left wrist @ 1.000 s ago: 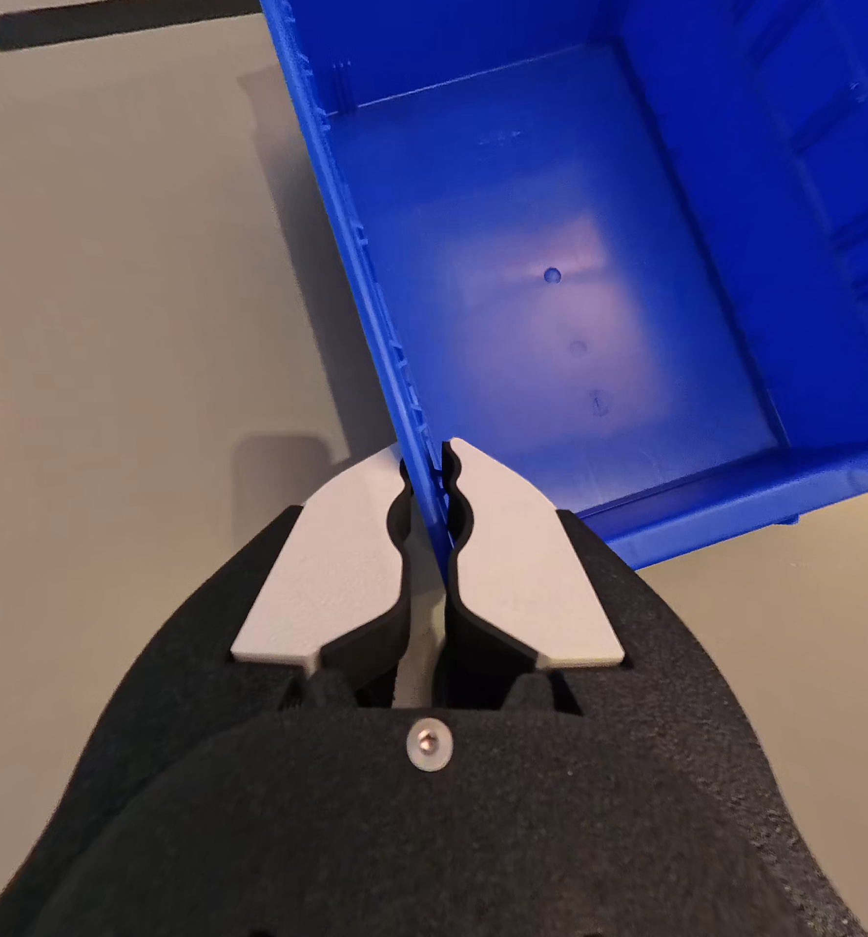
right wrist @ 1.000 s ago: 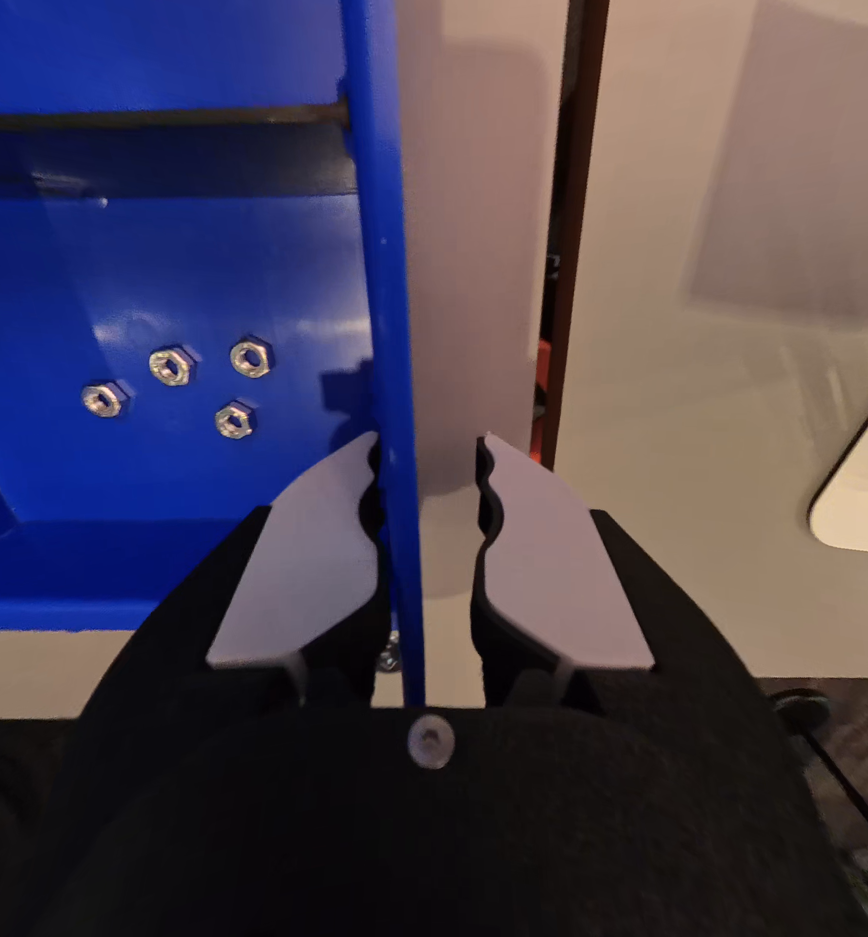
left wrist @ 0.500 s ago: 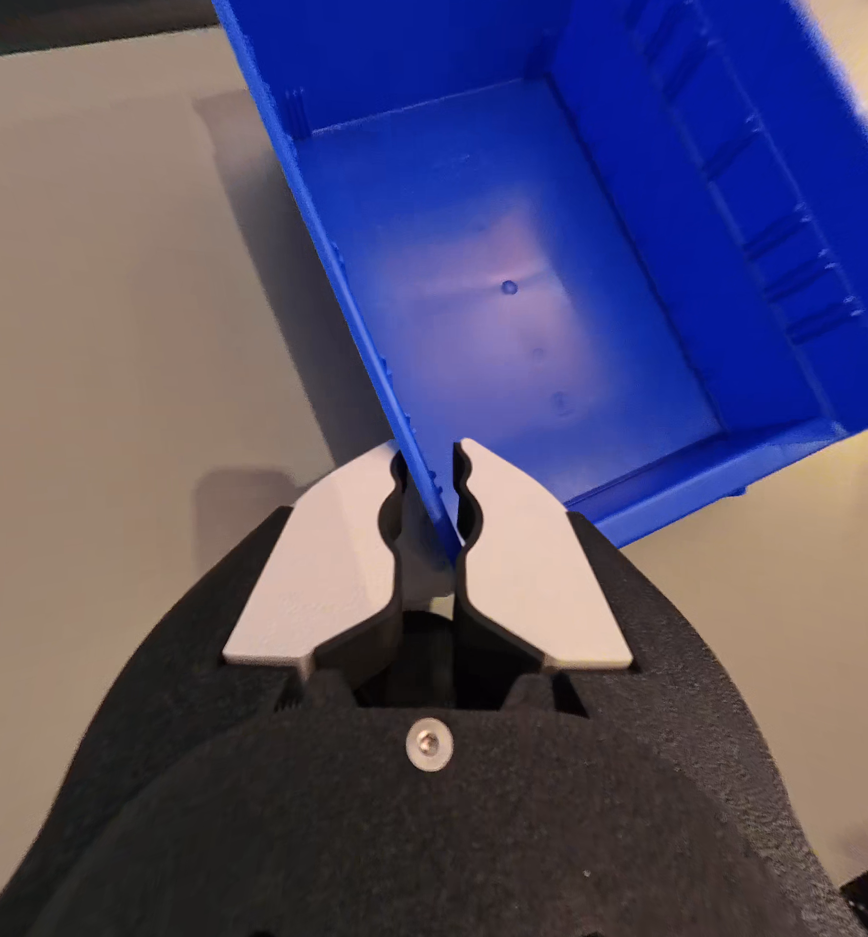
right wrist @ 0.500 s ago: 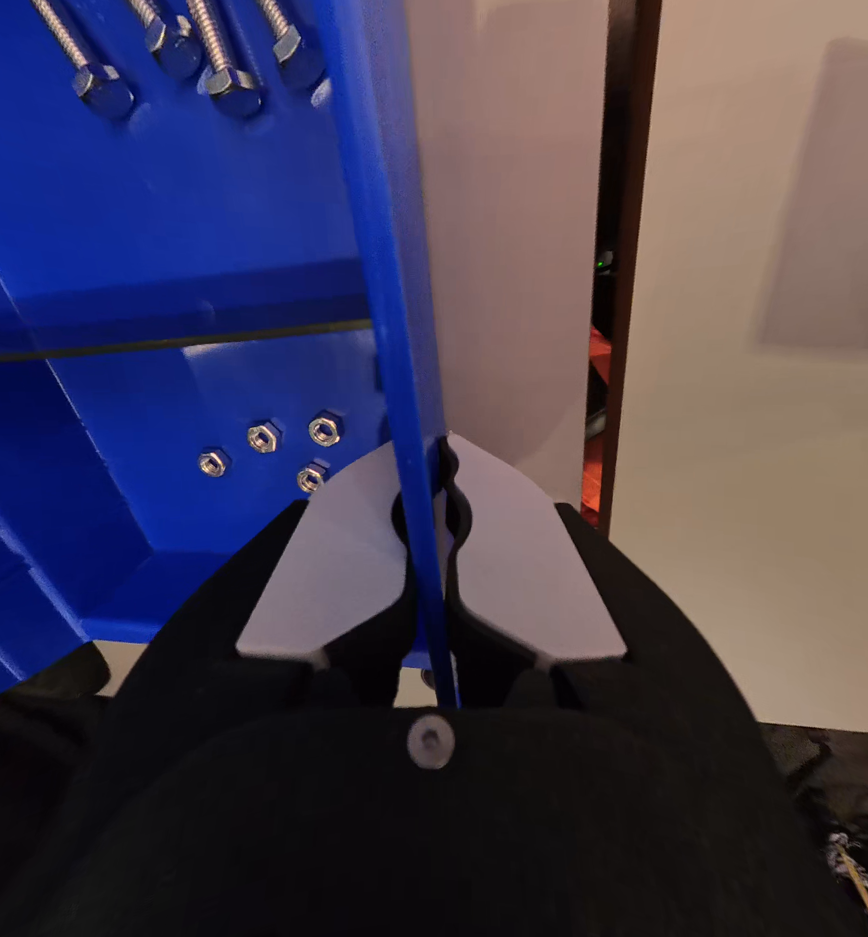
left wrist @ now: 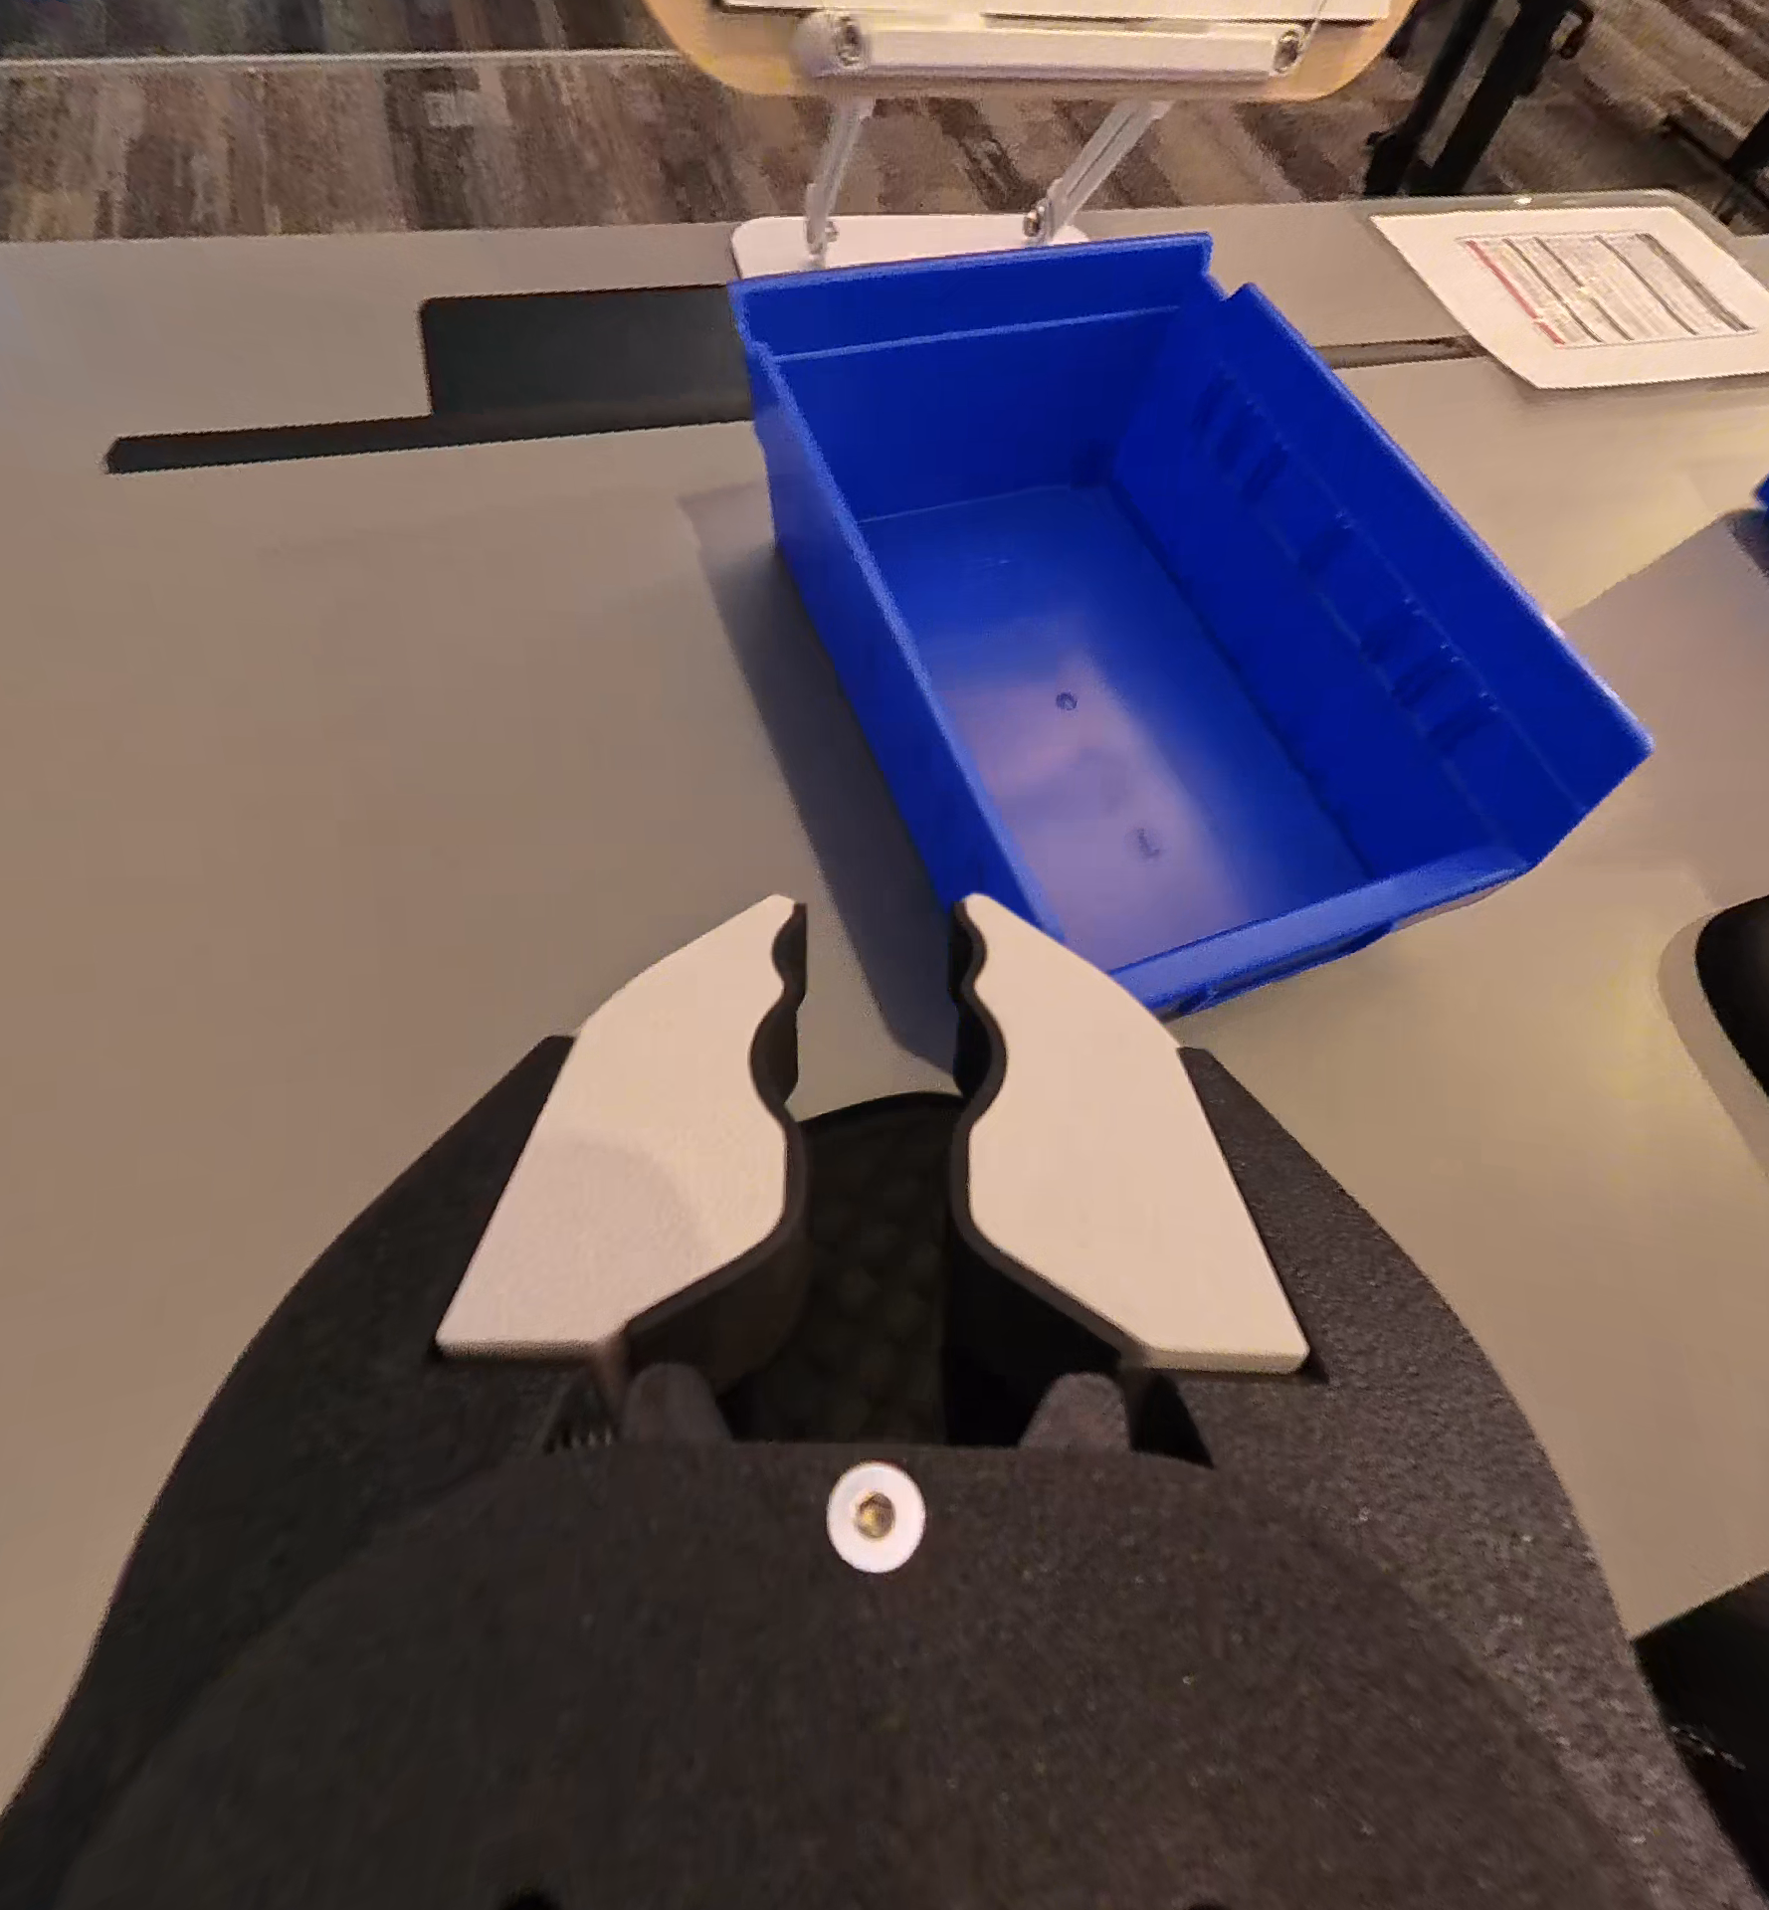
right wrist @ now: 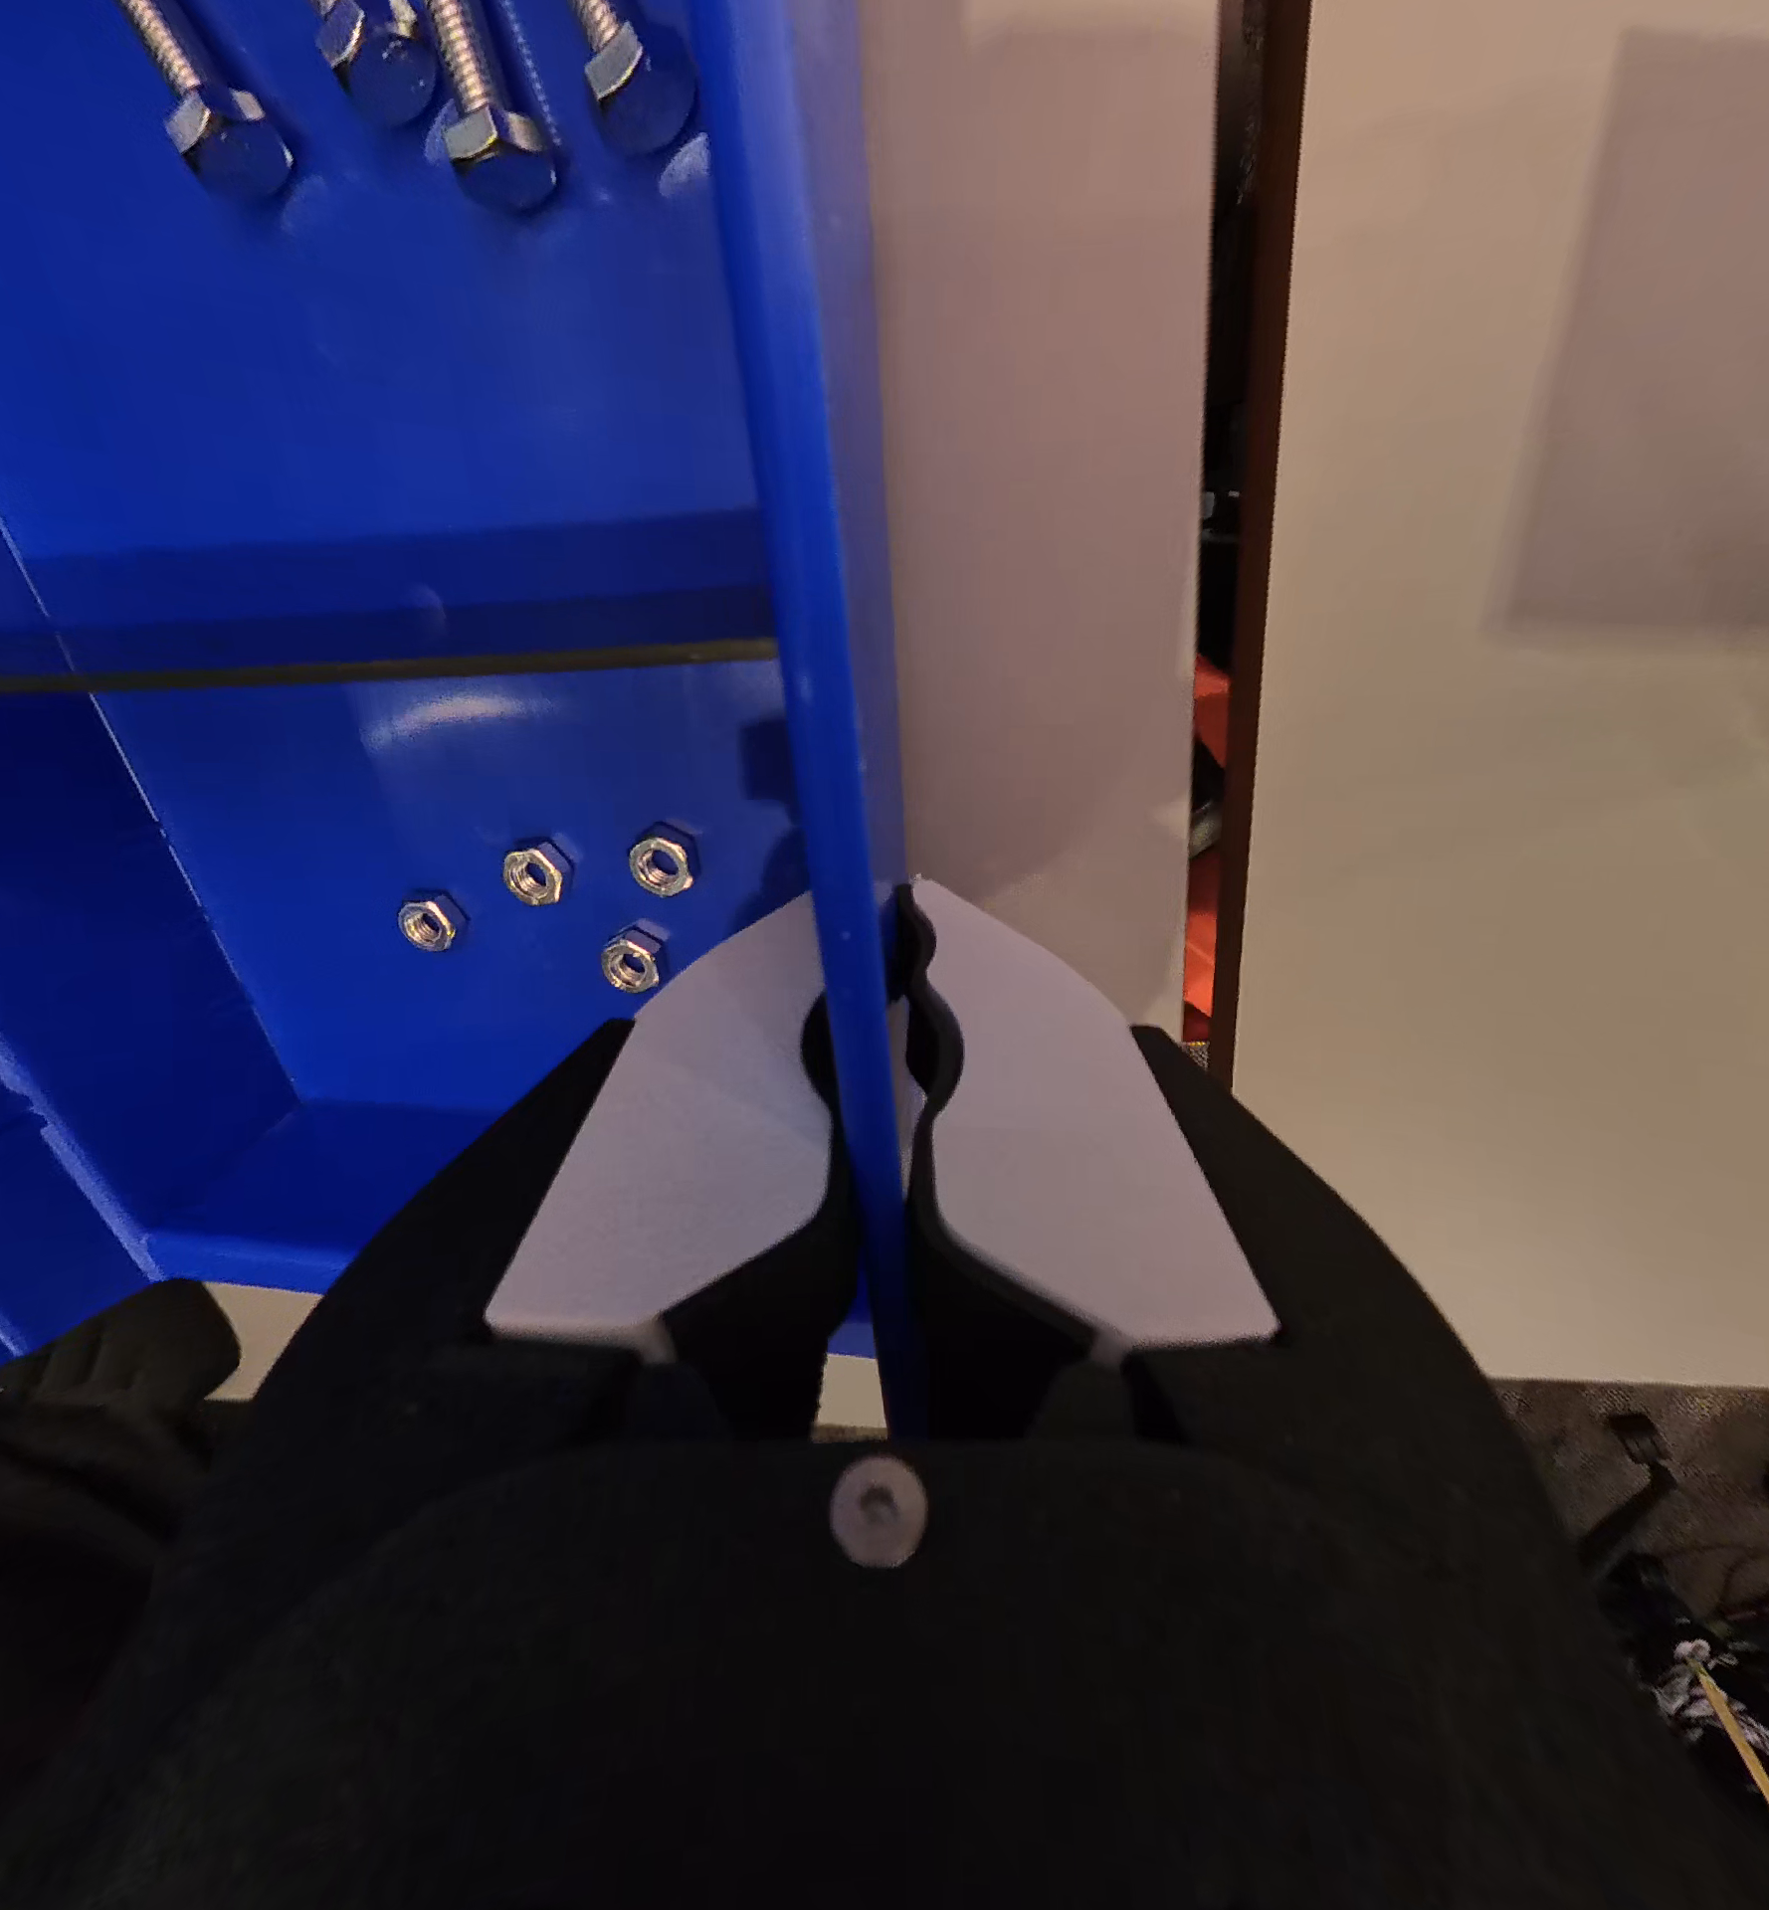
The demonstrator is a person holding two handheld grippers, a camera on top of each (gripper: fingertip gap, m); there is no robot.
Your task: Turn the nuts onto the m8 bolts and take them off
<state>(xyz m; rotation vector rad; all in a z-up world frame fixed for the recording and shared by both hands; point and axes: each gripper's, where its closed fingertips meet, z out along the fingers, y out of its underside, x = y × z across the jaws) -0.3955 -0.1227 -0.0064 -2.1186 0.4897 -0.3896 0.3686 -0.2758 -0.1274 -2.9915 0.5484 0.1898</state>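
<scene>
Left wrist view: the left gripper [left wrist: 877,935] hangs above the grey surface [left wrist: 343,724] with its jaws spread and nothing between them, just short of the near corner of an empty blue bin [left wrist: 1397,610]. A printed sheet [left wrist: 1604,295] lies far right. In the right wrist view, the right gripper [right wrist: 875,935] has its jaws pinched on the side wall of a divided bin [right wrist: 808,517]. Four nuts [right wrist: 534,876] lie loose in its near compartment, close to the gripper. Four bolts [right wrist: 493,134] lie heads toward the camera in the far compartment beyond the divider.
</scene>
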